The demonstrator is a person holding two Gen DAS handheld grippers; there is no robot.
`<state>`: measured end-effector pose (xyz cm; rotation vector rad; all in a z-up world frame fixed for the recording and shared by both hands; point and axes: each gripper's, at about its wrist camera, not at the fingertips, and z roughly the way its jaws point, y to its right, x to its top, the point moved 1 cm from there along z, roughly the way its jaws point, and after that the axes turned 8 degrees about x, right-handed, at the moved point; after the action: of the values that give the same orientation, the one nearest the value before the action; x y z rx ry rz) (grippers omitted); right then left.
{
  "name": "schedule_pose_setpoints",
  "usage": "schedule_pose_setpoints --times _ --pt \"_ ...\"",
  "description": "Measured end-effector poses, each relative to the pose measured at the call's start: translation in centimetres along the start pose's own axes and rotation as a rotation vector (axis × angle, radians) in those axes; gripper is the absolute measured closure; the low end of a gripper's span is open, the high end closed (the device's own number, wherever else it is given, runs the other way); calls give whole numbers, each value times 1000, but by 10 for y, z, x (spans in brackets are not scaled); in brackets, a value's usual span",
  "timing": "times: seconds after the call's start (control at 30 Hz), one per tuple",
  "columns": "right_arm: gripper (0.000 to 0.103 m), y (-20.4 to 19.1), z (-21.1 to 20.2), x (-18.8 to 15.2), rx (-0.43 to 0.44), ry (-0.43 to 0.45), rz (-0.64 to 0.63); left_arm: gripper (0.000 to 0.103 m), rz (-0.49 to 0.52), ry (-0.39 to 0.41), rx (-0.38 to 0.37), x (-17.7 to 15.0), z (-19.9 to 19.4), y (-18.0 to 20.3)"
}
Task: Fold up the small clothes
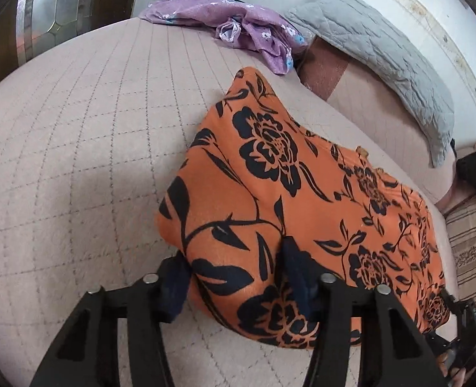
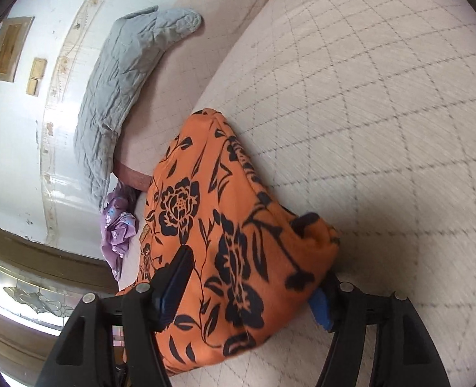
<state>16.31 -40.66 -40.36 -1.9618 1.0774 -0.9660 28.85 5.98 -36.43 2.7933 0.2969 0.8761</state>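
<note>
An orange garment with black flowers (image 1: 302, 213) lies on the quilted beige bed; it also shows in the right wrist view (image 2: 218, 225). My left gripper (image 1: 234, 277) straddles its near edge, the fingers apart with a bunch of cloth between the blue pads. My right gripper (image 2: 250, 271) straddles its other end, the fingers wide apart with a fold of cloth between them. The right gripper's body shows at the lower right of the left wrist view (image 1: 463, 332).
A purple flowered garment (image 1: 238, 22) lies crumpled at the far side of the bed, also small in the right wrist view (image 2: 118, 225). A grey quilted pillow (image 1: 383, 58) lies along the white wall. The beige bed cover (image 1: 76, 161) spreads to the left.
</note>
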Motion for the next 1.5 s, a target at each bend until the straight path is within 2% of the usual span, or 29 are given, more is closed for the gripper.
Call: schedule_pose_setpoints --times 0.07,0.1,0.17,0.27,0.43,0.63,0.77,0.8,0.83,0.9,0.97,1.03,1.07,1.13,1.2,1.3,1.37,1.47,1.5 --pt "54 -1 6 2 -35 5 -34 65 1 2 -23 1 3 3" --pt "73 2 10 3 -57 -2 -44 68 6 9 -23 1 2 5" --pt "74 0 10 1 -57 15 -56 72 18 19 -27 2 2 9" --pt "78 -16 2 -2 -77 39 -146 78 13 36 -60 4 -6 8" --pt "81 -40 -24 -9 -71 105 -235 82 42 79 -96 8 -27 11" --pt "81 -57 -60 -33 -113 139 -334 83 70 79 -117 4 -47 11" --pt "81 -43 -88 -48 -135 138 -307 82 65 25 -109 -6 -49 1" --pt "81 -38 -89 -51 -152 121 -298 80 77 0 -86 -9 -44 0" --pt "81 -30 -87 -53 -172 90 -278 79 83 -25 -63 -14 -42 -3" --pt "78 -16 -78 -51 -196 27 -218 70 57 -96 -33 -15 -30 -10" --pt "76 -1 -68 -46 -215 -10 -127 66 -3 -142 -65 -6 -24 -21" --pt "70 8 -68 -43 -204 -19 -60 64 -49 -152 -92 3 -26 -32" --pt "66 10 -68 -43 -205 -18 -48 63 -63 -141 -99 7 -29 -37" --pt "44 10 -75 -39 -213 19 -51 63 -69 -104 -95 13 -38 -43" --pt "39 7 -95 -32 -261 132 -61 63 -58 -17 -41 18 -53 -48" --pt "37 2 -116 -27 -269 241 -85 57 2 145 49 27 -76 -46" --pt "37 -15 -114 -28 -263 255 -180 56 76 186 71 27 -77 -31" --pt "41 -56 -87 -35 -249 168 -395 56 208 178 86 14 -65 -6" --pt "47 -69 -74 -40 -250 135 -461 56 242 166 90 10 -59 2"
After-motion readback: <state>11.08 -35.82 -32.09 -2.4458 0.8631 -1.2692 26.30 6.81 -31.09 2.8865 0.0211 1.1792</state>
